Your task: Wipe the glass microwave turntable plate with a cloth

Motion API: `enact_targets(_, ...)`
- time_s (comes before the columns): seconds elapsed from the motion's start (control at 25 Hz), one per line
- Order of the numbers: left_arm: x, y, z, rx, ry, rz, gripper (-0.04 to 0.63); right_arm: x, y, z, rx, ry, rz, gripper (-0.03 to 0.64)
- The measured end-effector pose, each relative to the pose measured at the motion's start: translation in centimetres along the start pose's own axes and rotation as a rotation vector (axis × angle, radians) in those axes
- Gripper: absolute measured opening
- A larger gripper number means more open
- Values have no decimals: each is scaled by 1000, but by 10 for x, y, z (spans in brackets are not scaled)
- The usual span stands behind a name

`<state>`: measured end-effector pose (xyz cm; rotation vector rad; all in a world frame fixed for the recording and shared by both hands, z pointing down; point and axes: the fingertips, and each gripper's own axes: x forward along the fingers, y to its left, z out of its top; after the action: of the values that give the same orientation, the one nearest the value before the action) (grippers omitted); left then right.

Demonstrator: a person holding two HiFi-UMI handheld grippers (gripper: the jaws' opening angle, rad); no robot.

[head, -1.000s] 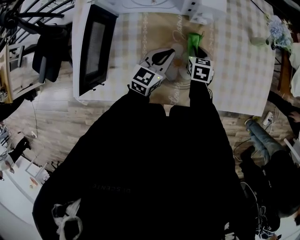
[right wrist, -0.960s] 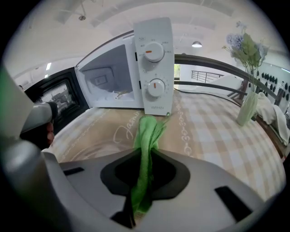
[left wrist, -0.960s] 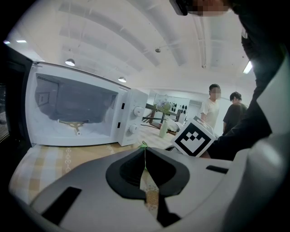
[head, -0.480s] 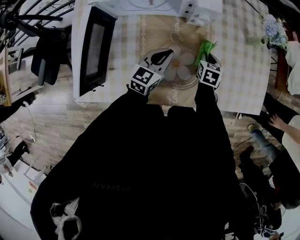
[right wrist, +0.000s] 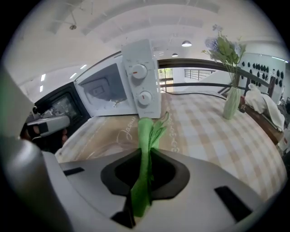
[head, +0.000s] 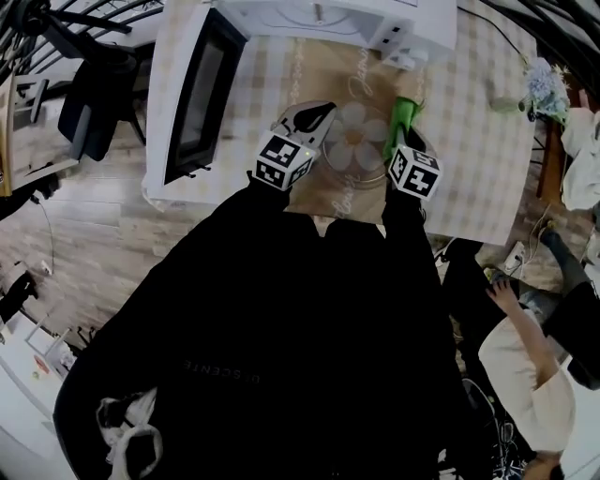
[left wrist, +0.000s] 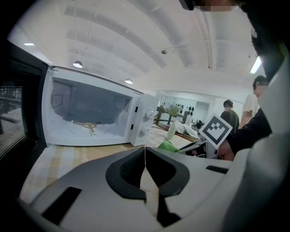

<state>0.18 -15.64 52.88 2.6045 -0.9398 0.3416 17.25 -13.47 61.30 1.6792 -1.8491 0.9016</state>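
- Checked tablecloth covers the table, with a beige runner printed with script down its middle; wood flooring shows beyond the table's edge.
- White microwave stands at the far side, and its dark-windowed door is swung wide open to the left.
- Through the left gripper view, the microwave's cavity holds only the roller ring.
- Glass turntable plate, clear with a flower pattern, lies flat on the runner in front of the microwave, between the two grippers.
- Left gripper sits at the plate's left rim. Its jaws are brought together with the tips meeting, and nothing shows between them in its own view.
- Right gripper is at the plate's right rim, its jaws clamped on a bunched green cloth that sticks out past the tips towards the microwave.
- Whether the cloth touches the glass cannot be told.
- Pale vase of flowers stands well off to the right on the table.
- Other people stand beyond the table.
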Motion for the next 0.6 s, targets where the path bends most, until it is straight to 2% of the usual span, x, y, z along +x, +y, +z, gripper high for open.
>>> enact_targets(0.32,-18,21,-3,-14,-16,54,21,1,88,15,-14,-29,171,55)
enact_targets(0.6,-38,35,-11,-16,-16,93,21,13,154,6,-68,7,282,55)
